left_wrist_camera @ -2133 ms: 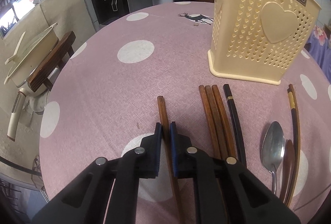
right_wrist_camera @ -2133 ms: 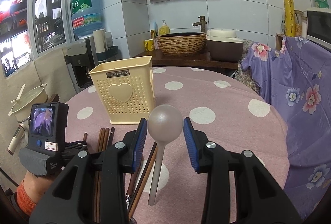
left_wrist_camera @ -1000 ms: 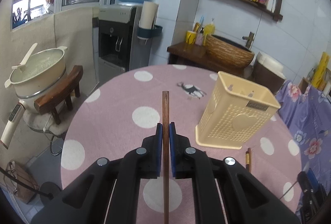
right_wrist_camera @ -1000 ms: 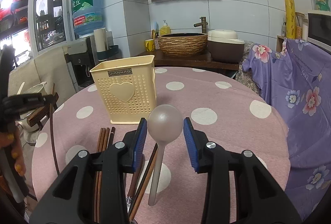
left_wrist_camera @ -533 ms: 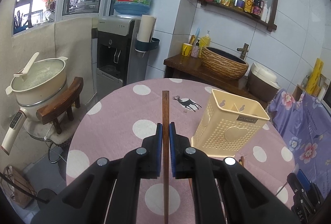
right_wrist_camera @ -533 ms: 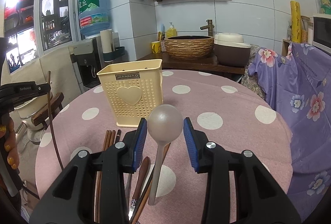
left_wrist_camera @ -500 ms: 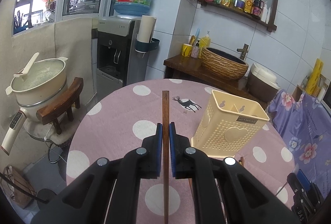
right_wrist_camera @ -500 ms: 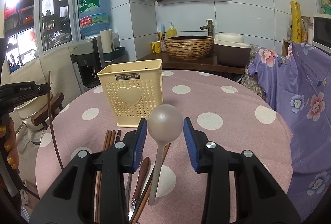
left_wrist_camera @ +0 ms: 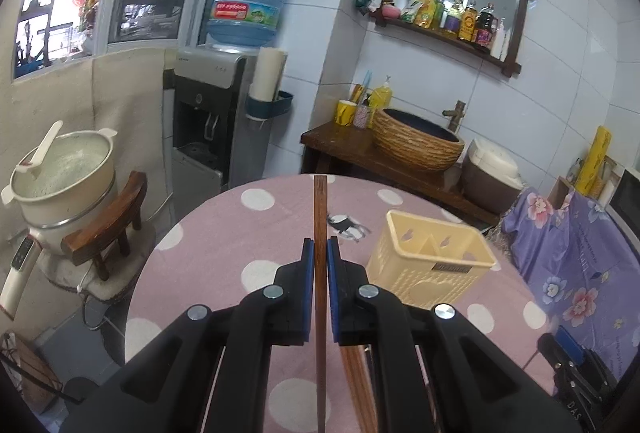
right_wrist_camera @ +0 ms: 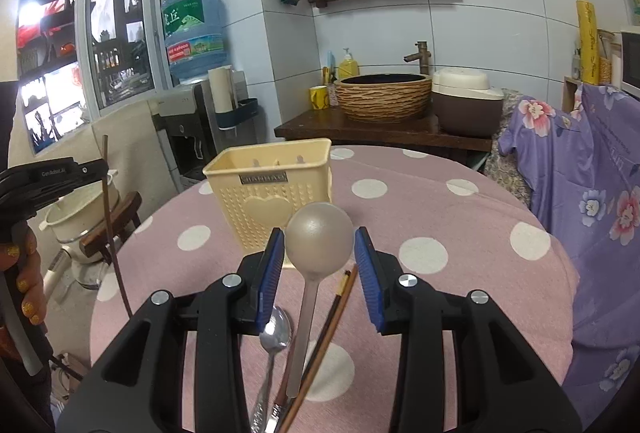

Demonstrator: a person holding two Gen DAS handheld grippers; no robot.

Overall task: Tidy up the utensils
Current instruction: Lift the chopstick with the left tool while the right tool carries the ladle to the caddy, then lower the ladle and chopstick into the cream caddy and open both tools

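Our left gripper is clamped tight on a single brown wooden chopstick, its blue pads pinching the stick partway along so that one end stands up past the fingertips and the other hangs below. We judge that this upright hold suits dropping the stick end-first into the cream perforated plastic utensil basket with a heart on its front, which stands on the pink round table with white polka dots just to the right of the gripper.

Our right gripper stands partly open around the round bowl of a pale grey plastic ladle. The bowl fills most of the gap and the pads look to bear on its sides, with the handle slanting down toward the cloth.

Below it, a steel spoon and a dark chopstick with a yellow band lie on the table, not yet sorted. The basket sits just beyond, open side up.
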